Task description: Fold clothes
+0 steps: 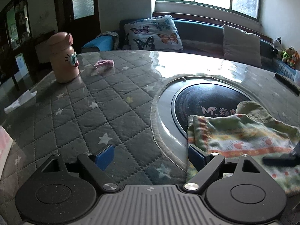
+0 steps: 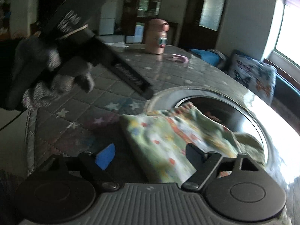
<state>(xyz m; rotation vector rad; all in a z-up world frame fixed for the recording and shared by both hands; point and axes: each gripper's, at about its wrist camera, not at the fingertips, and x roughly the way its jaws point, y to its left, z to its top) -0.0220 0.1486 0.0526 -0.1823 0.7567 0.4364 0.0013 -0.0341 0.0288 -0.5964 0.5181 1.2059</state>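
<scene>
A small green garment with an orange and white print point(image 1: 241, 136) lies crumpled on the quilted table cover point(image 1: 90, 116), partly over a round black hot plate point(image 1: 204, 99). My left gripper point(image 1: 150, 157) is open. Its right blue pad sits at the garment's left edge, with only quilt between the pads. A dark blurred finger point(image 1: 277, 160) of the other gripper hovers over the cloth at the right edge. In the right wrist view, the right gripper point(image 2: 150, 155) stands open low over the garment point(image 2: 168, 136). Cloth lies between its fingers, and the pads are not pressing on it. A gloved hand point(image 2: 46, 75) holds the left gripper at upper left.
A pink bottle with a cartoon eye point(image 1: 63, 58) and a small pink item point(image 1: 104, 63) stand at the table's far left. White paper point(image 1: 20, 101) lies at the left edge, a dark remote point(image 1: 287, 83) at far right. A bench with a butterfly pillow point(image 1: 153, 32) runs behind.
</scene>
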